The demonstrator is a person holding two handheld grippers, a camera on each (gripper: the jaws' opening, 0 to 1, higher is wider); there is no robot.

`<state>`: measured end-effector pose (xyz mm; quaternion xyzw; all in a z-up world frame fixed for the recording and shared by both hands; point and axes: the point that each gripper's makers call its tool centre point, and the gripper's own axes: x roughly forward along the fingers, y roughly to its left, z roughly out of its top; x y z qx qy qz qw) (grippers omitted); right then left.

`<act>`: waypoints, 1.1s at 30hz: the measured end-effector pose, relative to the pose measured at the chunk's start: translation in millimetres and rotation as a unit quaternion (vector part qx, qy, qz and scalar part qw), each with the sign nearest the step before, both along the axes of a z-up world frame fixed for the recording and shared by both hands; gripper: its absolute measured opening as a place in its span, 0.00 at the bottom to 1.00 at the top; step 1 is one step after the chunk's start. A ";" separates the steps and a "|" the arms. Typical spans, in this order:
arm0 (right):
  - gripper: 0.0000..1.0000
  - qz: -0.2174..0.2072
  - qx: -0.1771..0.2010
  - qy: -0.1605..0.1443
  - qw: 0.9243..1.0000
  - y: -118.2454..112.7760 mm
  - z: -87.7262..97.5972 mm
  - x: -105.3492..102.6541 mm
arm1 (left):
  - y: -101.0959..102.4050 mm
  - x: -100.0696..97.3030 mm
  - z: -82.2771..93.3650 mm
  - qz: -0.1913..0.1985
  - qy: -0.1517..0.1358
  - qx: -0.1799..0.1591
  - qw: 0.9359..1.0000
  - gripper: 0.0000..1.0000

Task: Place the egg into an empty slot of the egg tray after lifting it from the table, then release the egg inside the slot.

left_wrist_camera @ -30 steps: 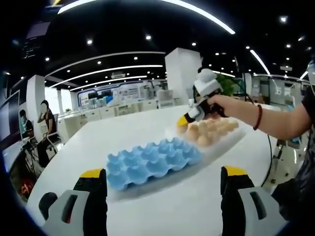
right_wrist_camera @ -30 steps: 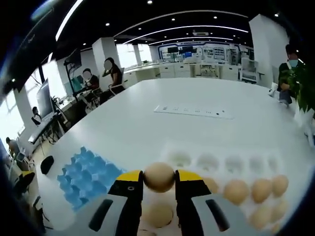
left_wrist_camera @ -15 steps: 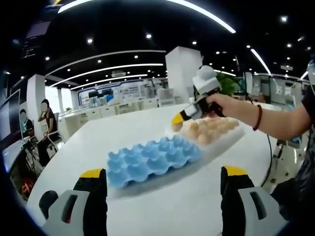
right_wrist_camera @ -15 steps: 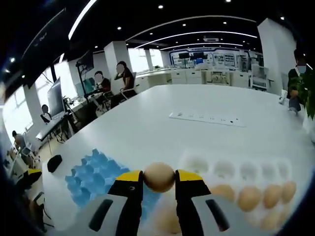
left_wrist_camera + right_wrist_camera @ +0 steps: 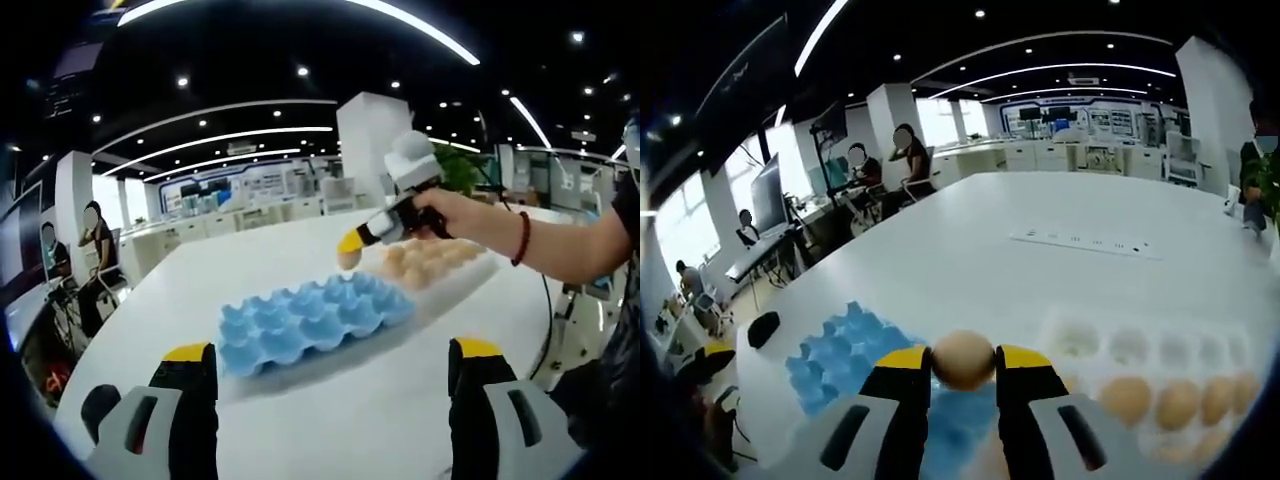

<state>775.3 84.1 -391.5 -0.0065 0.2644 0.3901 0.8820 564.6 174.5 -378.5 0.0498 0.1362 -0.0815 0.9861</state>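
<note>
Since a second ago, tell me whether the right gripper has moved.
Yes. In the left gripper view, the right gripper with its egg left the white tray toward the blue tray.

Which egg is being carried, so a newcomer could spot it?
Start at the white table, then the blue tray beside the white tray. The egg is above them, clamped in the right hand-held gripper; the other eggs sit in slots.

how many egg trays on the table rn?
2. The blue egg tray sits nearer the left gripper, empty. The white egg tray lies just beyond it, holding eggs along its near rows; others could be out of frame.
</note>
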 end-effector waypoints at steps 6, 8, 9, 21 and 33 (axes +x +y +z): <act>0.26 0.013 0.000 0.005 1.000 13.3 -3.6 -0.8 | 1.7 -1.1 -2.3 0.003 0.003 0.001 1.000 0.98; 0.26 0.017 -0.001 0.005 1.000 17.9 -4.0 -2.1 | 2.5 -2.6 -2.7 0.004 0.005 0.002 1.000 0.98; 0.26 0.020 0.001 0.005 1.000 20.8 -3.6 -3.0 | 3.3 -3.3 -2.8 0.004 0.005 0.002 1.000 0.98; 0.26 0.040 0.011 0.007 0.999 41.0 -2.9 -8.7 | 6.5 -5.3 -0.9 0.006 0.005 0.005 1.000 0.98; 0.26 0.073 0.027 0.008 0.997 68.0 -3.0 -17.6 | 6.9 -5.0 -2.9 0.008 0.006 0.005 1.000 0.98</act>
